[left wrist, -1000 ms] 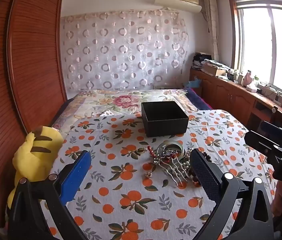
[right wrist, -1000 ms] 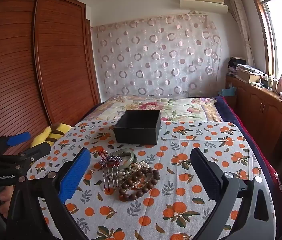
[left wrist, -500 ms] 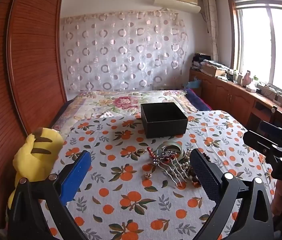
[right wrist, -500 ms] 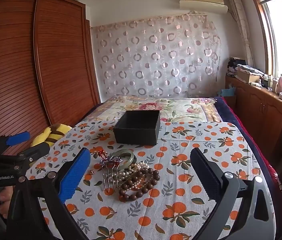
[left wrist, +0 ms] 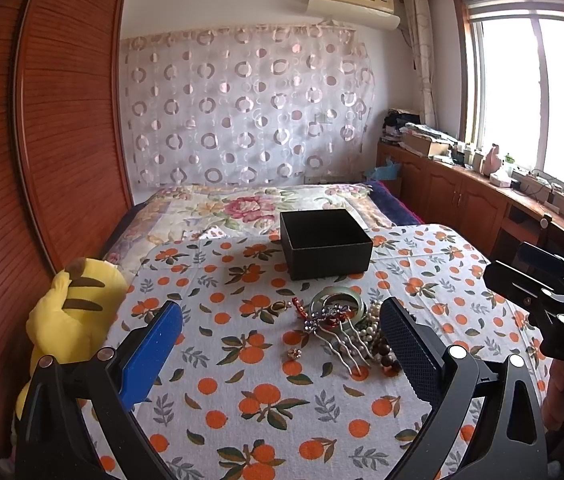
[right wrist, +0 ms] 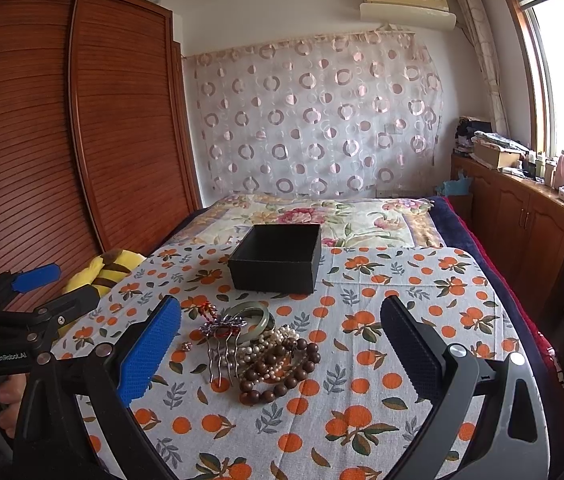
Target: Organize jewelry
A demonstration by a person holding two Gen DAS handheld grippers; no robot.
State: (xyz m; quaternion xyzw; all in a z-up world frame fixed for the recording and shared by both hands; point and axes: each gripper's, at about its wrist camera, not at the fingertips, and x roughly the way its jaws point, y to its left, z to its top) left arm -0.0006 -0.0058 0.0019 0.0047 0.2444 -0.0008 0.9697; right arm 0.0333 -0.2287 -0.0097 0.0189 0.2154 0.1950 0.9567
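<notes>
A heap of jewelry lies on the orange-print cloth: a metal hair comb (left wrist: 342, 334) (right wrist: 221, 340), a green bangle (left wrist: 338, 298) (right wrist: 255, 320), pearl strands (right wrist: 265, 340), dark wooden beads (right wrist: 277, 368) and a small ring (left wrist: 294, 353) (right wrist: 186, 345). An open, empty-looking black box (left wrist: 326, 244) (right wrist: 277, 258) stands behind the heap. My left gripper (left wrist: 282, 356) is open, hovering in front of the heap. My right gripper (right wrist: 282, 356) is open, likewise in front of it. Each gripper shows at the edge of the other's view, the right (left wrist: 542, 296) and the left (right wrist: 21, 308).
A yellow striped plush toy (left wrist: 69, 320) (right wrist: 109, 268) sits at the table's left edge against the wooden wardrobe (left wrist: 41, 160). A bed with a floral cover (left wrist: 249, 208) lies beyond the table. Wooden cabinets (right wrist: 530, 220) run along the right under the window.
Both views have shifted only slightly; the grippers stay open and the jewelry and box have not moved.
</notes>
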